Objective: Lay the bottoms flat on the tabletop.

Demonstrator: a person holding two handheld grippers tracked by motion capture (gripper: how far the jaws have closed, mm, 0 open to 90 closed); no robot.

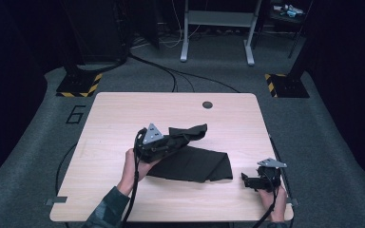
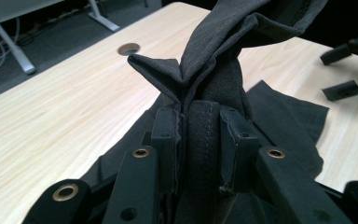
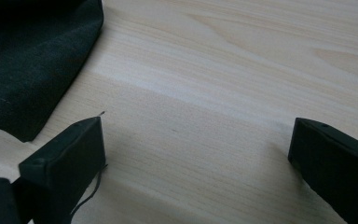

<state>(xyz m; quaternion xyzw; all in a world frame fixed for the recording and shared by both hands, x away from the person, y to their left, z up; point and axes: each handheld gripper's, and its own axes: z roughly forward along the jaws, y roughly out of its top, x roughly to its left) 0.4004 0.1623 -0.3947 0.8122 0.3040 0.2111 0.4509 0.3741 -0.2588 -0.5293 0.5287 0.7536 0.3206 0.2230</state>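
A dark cloth [image 1: 195, 164] lies partly folded in the middle of the wooden table [image 1: 114, 118]. My left gripper [image 1: 171, 141] is shut on a bunched edge of the cloth [image 2: 205, 135], lifting it so the fabric rises between the jaws and drapes away toward the far side. My right gripper [image 1: 245, 179] rests low over the bare table near the front right corner, open, with nothing between its fingers [image 3: 70, 158]. A corner of the cloth [image 3: 32, 60] lies just beyond its left finger. The right gripper's fingers [image 2: 349, 88] also show at the far right of the left gripper view.
A round cable hole [image 1: 207, 104] sits near the table's far edge. Beyond the table stand a grey desk frame [image 1: 217, 28] and two posts with yellow-black striped bases [image 1: 78, 85]. Cables run across the grey floor.
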